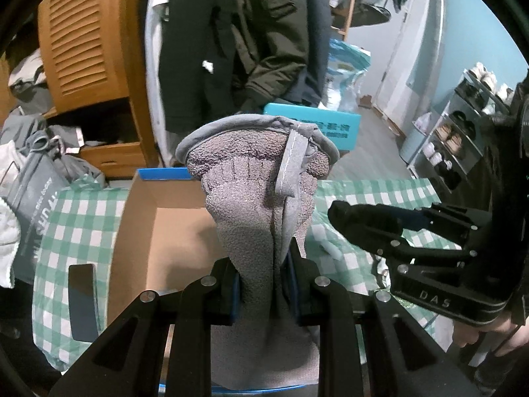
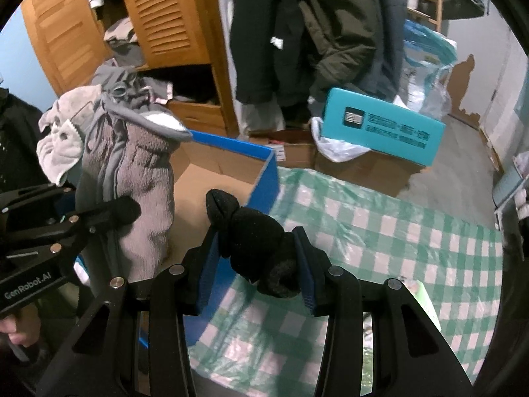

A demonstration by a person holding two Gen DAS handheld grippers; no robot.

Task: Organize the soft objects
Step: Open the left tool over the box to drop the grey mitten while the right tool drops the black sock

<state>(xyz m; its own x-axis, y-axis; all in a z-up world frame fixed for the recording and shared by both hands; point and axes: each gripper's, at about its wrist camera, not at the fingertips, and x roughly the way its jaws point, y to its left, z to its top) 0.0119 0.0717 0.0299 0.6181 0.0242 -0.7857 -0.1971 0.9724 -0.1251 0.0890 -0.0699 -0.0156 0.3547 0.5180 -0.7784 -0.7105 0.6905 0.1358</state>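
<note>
Left gripper is clamped on a grey fleecy mitten with a smooth grey cuff and hanging loop; the mitten stands upright from the jaws, cuff uppermost, above the open brown cardboard box with blue edges. Right gripper is closed on a black knitted glove, bunched up, one end poking up past the pads, held over the box's near corner and the green-and-white checked cloth. The two grippers sit side by side, close but apart. Behind: orange louvred wooden cabinet, dark hanging coats, a teal rectangular carton
</note>
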